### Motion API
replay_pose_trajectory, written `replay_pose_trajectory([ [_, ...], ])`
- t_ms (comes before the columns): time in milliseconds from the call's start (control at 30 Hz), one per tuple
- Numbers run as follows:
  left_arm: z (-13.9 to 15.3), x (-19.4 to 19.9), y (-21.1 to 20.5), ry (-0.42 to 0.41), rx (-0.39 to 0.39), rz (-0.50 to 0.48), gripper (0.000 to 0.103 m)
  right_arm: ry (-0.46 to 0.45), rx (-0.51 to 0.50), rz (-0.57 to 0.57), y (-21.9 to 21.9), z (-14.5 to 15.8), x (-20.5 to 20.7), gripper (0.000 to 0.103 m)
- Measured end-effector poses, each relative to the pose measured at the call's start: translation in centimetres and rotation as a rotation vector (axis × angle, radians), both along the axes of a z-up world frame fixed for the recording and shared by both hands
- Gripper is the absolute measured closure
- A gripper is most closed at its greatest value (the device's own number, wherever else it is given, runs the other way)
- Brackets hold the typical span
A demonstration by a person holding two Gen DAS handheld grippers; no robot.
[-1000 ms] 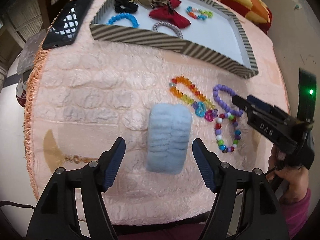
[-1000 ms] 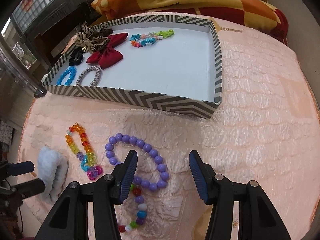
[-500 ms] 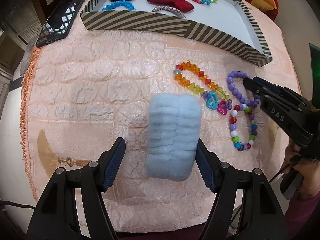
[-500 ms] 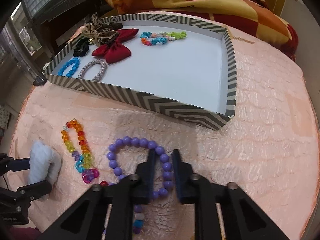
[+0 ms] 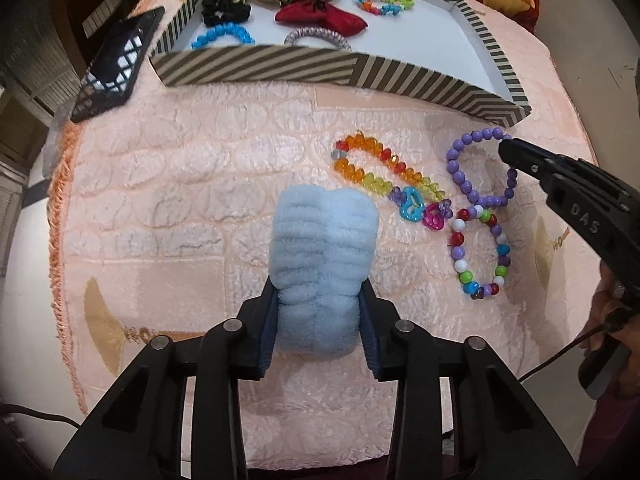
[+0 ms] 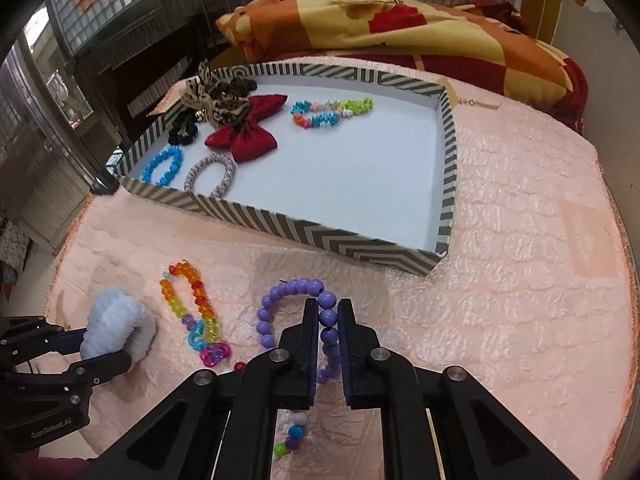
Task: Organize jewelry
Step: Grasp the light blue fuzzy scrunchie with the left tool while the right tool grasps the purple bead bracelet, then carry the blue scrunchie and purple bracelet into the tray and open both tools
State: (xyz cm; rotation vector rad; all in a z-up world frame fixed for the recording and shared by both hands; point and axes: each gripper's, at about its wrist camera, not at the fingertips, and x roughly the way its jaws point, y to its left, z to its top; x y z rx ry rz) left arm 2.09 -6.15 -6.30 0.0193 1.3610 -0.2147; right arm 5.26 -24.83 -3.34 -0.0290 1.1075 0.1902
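My left gripper (image 5: 318, 300) is shut on a fluffy light blue scrunchie (image 5: 322, 256), squeezing its near end; it also shows in the right wrist view (image 6: 118, 330). My right gripper (image 6: 328, 316) is shut on the right side of a purple bead bracelet (image 6: 280, 300), lifted slightly off the cloth; the bracelet also shows in the left wrist view (image 5: 466, 168). A rainbow bead bracelet (image 5: 384, 176) and a mixed-colour bead bracelet (image 5: 478, 252) lie on the pink cloth between the grippers. A striped tray (image 6: 448, 184) with a white floor stands behind.
The tray holds a red bow (image 6: 246, 128), a blue bracelet (image 6: 164, 164), a silver scrunchie (image 6: 212, 174), a black scrunchie (image 6: 182, 132), a leopard bow (image 6: 216, 100) and a colourful bracelet (image 6: 330, 112). A phone (image 5: 116, 64) lies left of the tray. A blanket (image 6: 400, 32) lies behind.
My left gripper has moved forward and shut on the blue scrunchie. My right gripper has shut on the purple bracelet and lifted its side slightly.
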Motion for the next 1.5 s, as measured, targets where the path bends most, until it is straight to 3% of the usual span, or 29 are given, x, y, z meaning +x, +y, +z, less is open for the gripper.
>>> replay_pose_trajectory([
  [433,3.3,0.1,0.7,-0.100,0.011,0.020,0.075,-0.072,0.027,0.032,0.5,4.1,0.1,0.094],
  [1067,6.2,1.1,0.9,-0.174,0.003,0.023,0.075,-0.113,0.026,0.031,0.3,7.2,-0.2,0.094],
  [1500,9.0,4.0,2.0,-0.225,-0.029,0.051,0.075,-0.143,0.015,0.016,0.3,9.1,1.3,0.094],
])
